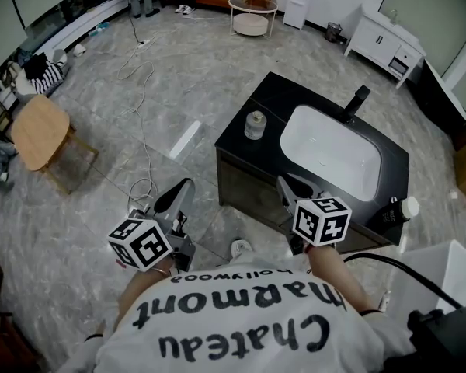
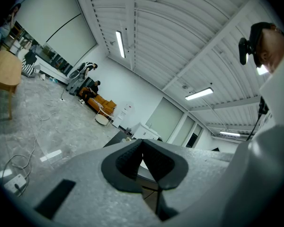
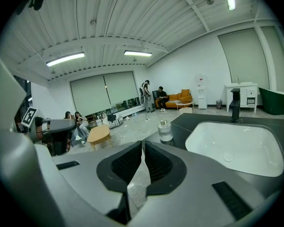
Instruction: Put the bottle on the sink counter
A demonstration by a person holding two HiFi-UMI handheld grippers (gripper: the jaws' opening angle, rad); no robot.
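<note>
A small clear bottle (image 1: 254, 124) with a pale cap stands upright on the black sink counter (image 1: 256, 103), at its left end beside the white basin (image 1: 330, 150). The right gripper view shows this bottle (image 3: 165, 130) just past the jaws, left of the basin (image 3: 236, 145). My right gripper (image 1: 288, 186) hangs in front of the counter's near edge, shut with nothing between its pads (image 3: 143, 148). My left gripper (image 1: 182, 190) is lower left over the floor, away from the counter, its pads meeting at the tip (image 2: 142, 142) and holding nothing.
A black faucet (image 1: 356, 103) rises behind the basin. A dark bottle with a white cap (image 1: 396, 210) sits at the counter's right end. A wooden stool (image 1: 39, 130), floor cables (image 1: 144, 142), a round side table (image 1: 252, 14) and a white cabinet (image 1: 384, 45) surround the area.
</note>
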